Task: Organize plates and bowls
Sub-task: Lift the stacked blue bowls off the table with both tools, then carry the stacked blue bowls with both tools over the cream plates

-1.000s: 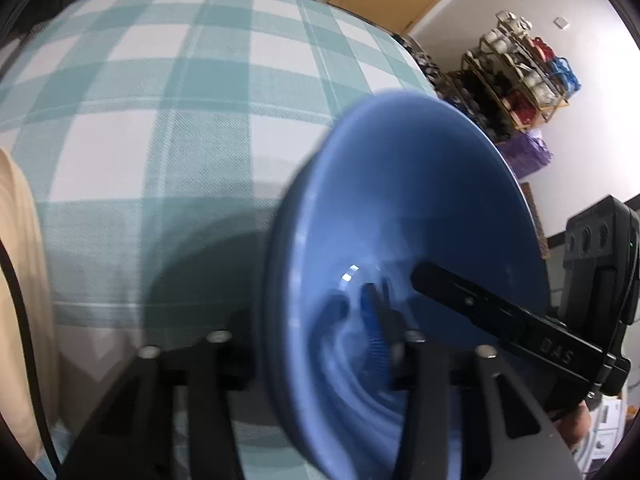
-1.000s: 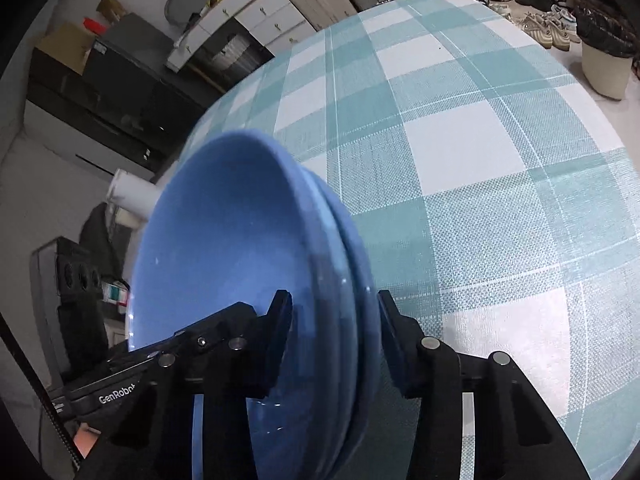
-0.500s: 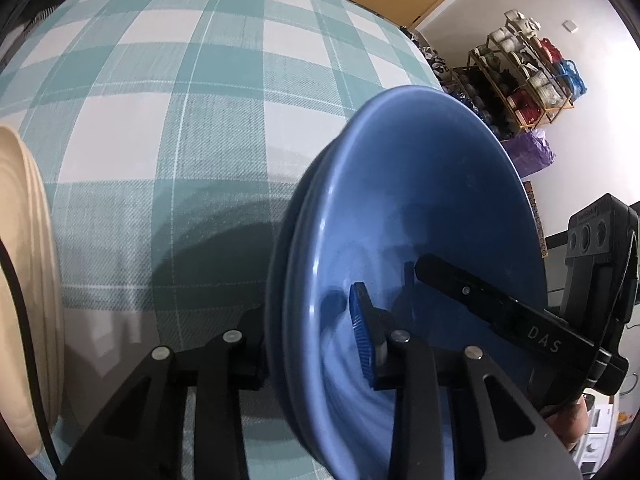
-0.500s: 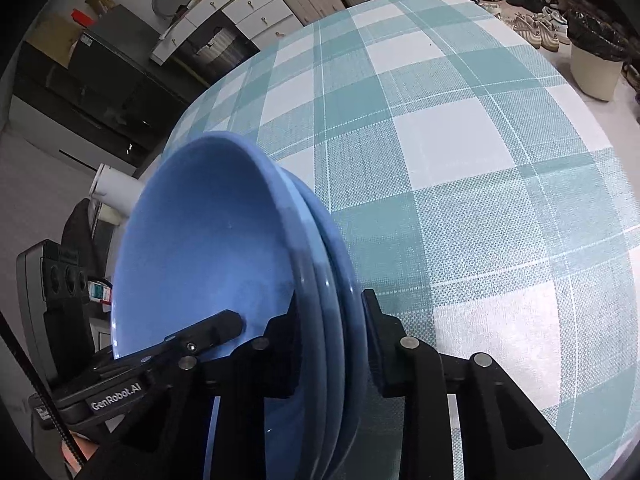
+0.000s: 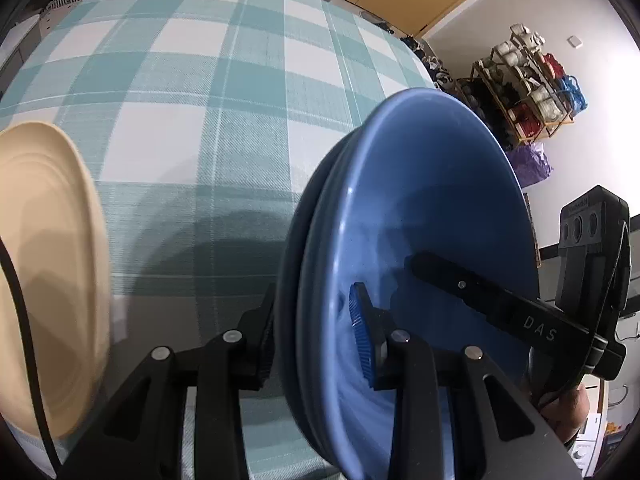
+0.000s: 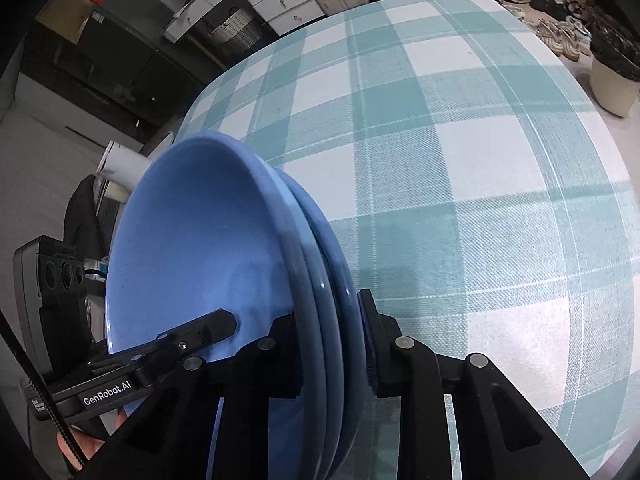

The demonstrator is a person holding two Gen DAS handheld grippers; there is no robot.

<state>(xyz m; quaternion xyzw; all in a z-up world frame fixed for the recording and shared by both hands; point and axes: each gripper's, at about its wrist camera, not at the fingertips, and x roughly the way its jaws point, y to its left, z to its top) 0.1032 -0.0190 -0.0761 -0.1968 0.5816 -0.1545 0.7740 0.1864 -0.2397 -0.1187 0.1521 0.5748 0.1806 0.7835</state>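
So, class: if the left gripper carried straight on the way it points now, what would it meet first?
Probably the checked tablecloth. The left gripper, its jaws clamped on the stacked blue bowls, points down at bare cloth; the beige plate lies off to the side. Depth is uncertain.

Bright, fisheye-warped, soft overhead shadows

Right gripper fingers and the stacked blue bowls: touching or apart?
Touching. The right wrist view shows both fingers of the right gripper pressed against the blue bowls, rims between them.

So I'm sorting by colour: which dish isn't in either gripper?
The cream plate, lying alone at the left; both grippers clamp the blue bowls.
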